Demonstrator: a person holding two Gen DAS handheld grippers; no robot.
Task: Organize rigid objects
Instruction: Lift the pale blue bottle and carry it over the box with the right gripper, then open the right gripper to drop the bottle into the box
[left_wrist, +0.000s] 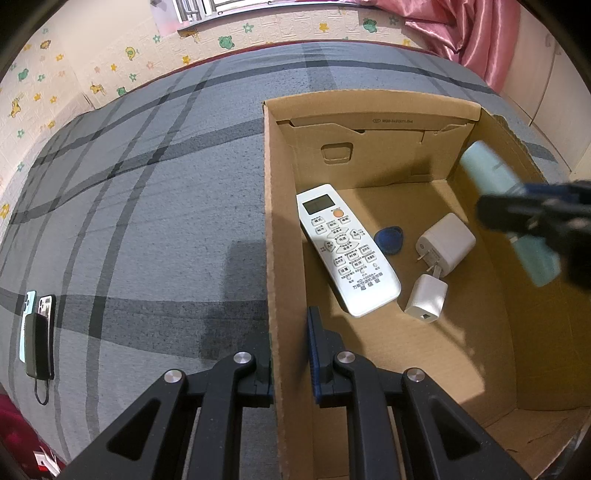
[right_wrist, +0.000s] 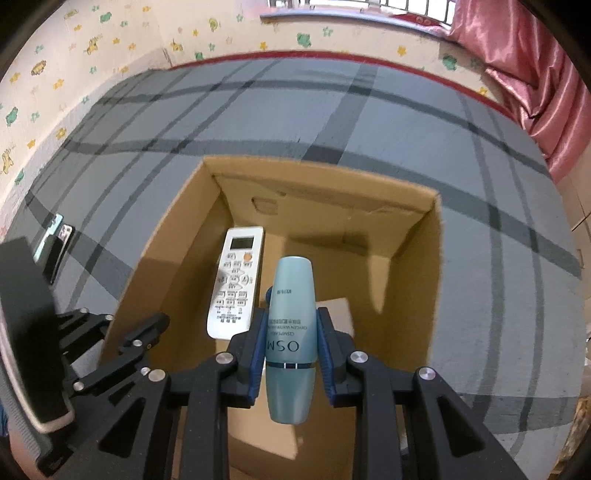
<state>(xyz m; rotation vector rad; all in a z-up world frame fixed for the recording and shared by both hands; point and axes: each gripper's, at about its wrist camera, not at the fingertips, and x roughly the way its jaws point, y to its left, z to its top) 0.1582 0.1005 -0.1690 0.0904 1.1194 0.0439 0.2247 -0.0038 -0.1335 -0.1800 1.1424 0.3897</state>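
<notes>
teal bottle over the box, held at the waist

we have the smooth pale teal plastic cosmetic bottle clamped between the blue pads of the right gripper, at about its middle, just above the dark band. it hangs over the open brown cardboard box, not yet set down. we judge it light and stiff, but glossy and rounded, so it could slip or twist in the pads; the mid-body hold near the band looks the safest place, since the ends taper. a short drop onto cardboard should do it no harm.

our left gripper is closed on the near left wall of the box, one finger outside and one inside, steadying it.

inside the box lie a white rectangular air-conditioner remote control, a small blue teardrop-shaped key fob just beside it, a larger white cube plug charger and a smaller white charger block touching it. all look hard and light. the free floor on the right side of the box seems the likely place for the bottle.

the box stands on a soft grey plaid bedspread, which will give under load, so the box may rock. two phones and a dark power bank with a cable lie well apart on the bed at the left. beyond are a cream wall with cartoon animal stickers, a window, and a pink satin curtain.
</notes>
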